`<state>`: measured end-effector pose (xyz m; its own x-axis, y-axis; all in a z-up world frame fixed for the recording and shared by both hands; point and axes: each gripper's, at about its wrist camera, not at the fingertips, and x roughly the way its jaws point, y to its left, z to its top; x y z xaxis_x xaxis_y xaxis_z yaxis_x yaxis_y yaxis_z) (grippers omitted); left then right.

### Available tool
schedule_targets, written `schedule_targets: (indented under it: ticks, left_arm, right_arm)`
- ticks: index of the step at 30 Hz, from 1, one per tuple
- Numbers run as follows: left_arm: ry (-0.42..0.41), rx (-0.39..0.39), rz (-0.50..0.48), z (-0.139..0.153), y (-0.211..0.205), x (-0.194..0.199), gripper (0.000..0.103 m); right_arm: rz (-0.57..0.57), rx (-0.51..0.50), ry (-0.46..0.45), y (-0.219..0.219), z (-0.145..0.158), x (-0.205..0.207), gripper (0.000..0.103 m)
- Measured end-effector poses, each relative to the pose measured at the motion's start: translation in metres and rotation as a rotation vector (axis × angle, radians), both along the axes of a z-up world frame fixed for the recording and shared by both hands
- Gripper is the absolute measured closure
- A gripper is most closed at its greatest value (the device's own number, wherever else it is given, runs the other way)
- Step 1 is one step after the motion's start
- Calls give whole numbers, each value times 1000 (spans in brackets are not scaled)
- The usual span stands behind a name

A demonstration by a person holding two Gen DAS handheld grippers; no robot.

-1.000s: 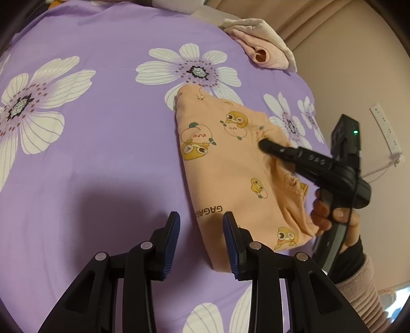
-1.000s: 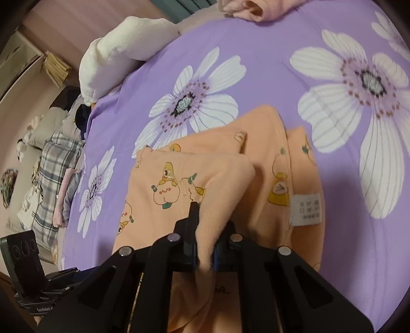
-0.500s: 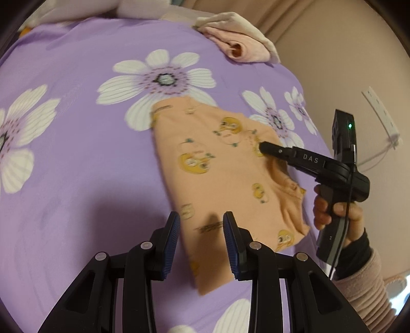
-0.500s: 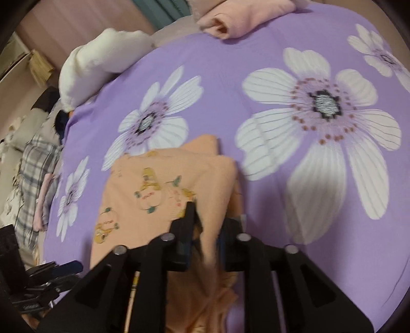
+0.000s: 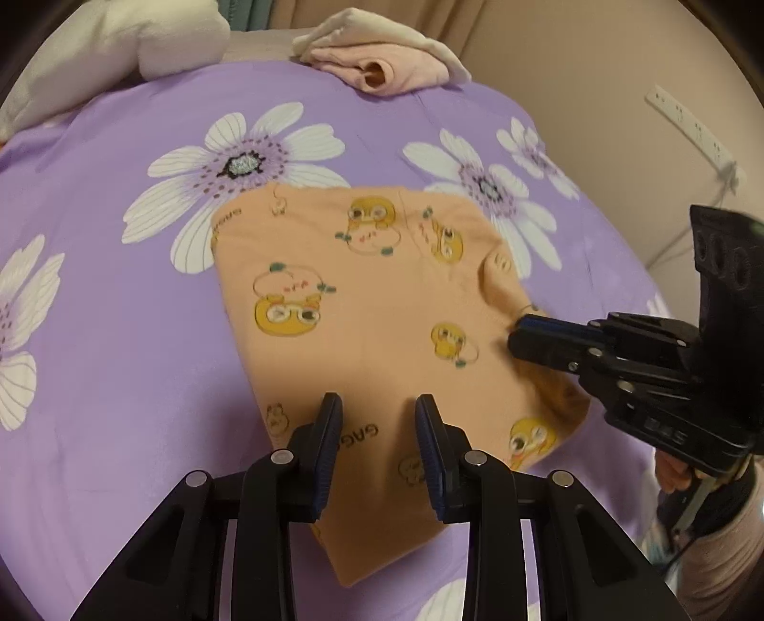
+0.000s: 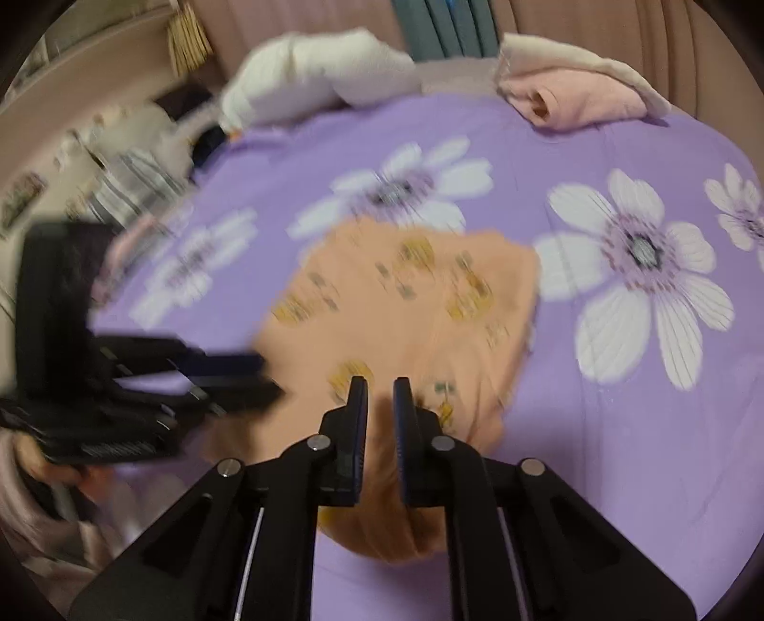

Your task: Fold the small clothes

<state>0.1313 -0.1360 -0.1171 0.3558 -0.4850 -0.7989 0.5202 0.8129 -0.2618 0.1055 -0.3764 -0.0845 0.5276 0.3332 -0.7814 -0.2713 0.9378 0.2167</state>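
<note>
Two grippers are working over one garment [image 5: 377, 305], and we are listing them in turn.

Left gripper [image 5: 377, 420]: we are holding it above the near edge of the garment, jaws standing partly apart with only a gap between the blue pads [image 5: 329, 444]; nothing is being gripped. In the right wrist view it is showing as a blurred black shape at the left [image 6: 229, 377], its tips reaching over the garment's left edge.

Right gripper [image 6: 380, 406]: we are closing its jaws, and a narrow slit is showing between the pads, with orange cloth lying beneath and none caught between them. In the left wrist view it is coming in from the right [image 5: 520, 334], its tip sitting at the garment's right side, beside a rumpled fold; whether it is touching the cloth we cannot tell.

Garment: orange, printed with yellow cartoon figures, lying folded and mostly flat near the middle of the sheet [image 5: 119, 334], which is purple with white flowers.

Pink cloth [image 5: 382, 67]: lying bundled at the far edge of the sheet, well apart from the garment.

Pillow [image 5: 119, 43]: white, resting at the far left corner.
</note>
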Motion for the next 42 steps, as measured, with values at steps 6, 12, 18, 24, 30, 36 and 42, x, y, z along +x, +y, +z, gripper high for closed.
schedule_targets:
  ticks: [6,12,18,24,30,36,42]
  left_arm:
    - [24,-11,-8,-11,6,-3,72]
    - [15,-34,-8,0,18,-21,71]
    - [48,-36,-34,-18,18,-37,71]
    - [81,-64,-24,-24,21,-37,72]
    - [117,-124,0,-16,39,-38,71]
    - [87,-157,71,-2,52,-17,71]
    - [53,-169,115,9,38,39,71]
  right_arm:
    - [-68,-15,60,-22,-29,-10,103]
    - [-106,41,27,-28,-16,-25,97]
    - [-29,90,-17,-11,0,-43,93]
    - [-74,5,82,-13,-39,-40,95]
    - [-59,63,74,-22,-27,-49,87]
    - [-98,193,-3,-42,-2,-50,81]
    - [-146,232,-49,-41,6,-17,81]
